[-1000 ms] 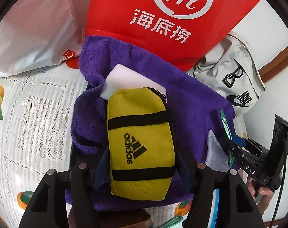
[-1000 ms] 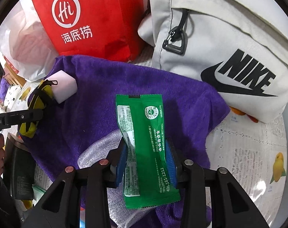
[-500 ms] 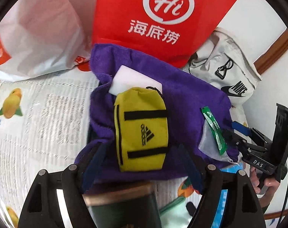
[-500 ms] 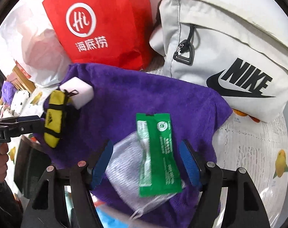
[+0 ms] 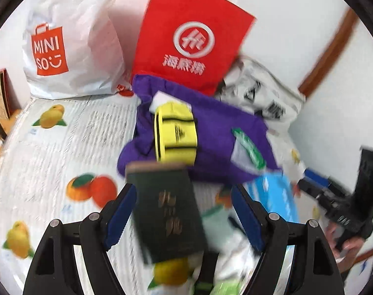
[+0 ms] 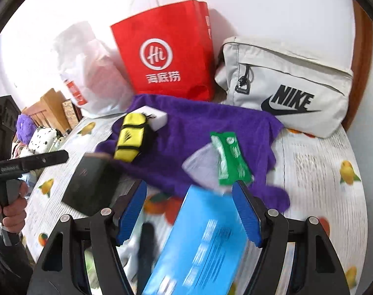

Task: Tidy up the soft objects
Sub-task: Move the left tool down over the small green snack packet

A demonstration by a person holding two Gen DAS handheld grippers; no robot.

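Note:
A purple towel [image 5: 211,132] [image 6: 201,132] lies spread on the table. On it rest a yellow Adidas pouch [image 5: 175,135] [image 6: 130,140], a white sponge block [image 6: 154,116], a green sachet [image 6: 230,159] [image 5: 248,147] and a clear plastic bag [image 6: 201,169]. My left gripper [image 5: 186,218] is open and empty, above a dark green box [image 5: 166,213]. My right gripper [image 6: 189,211] is open and empty, above a blue box [image 6: 206,241].
A red paper bag [image 5: 191,36] [image 6: 166,56], a white Miniso bag [image 5: 70,41] and a grey Nike bag [image 6: 289,91] stand at the back by the wall. The table has a fruit-print cloth [image 5: 51,162]. Furniture and soft toys [image 6: 38,132] lie off the left edge.
Both grippers opened, let go of the yellow pouch and the green sachet on the towel, and pulled back toward me. The green and blue boxes came into view.

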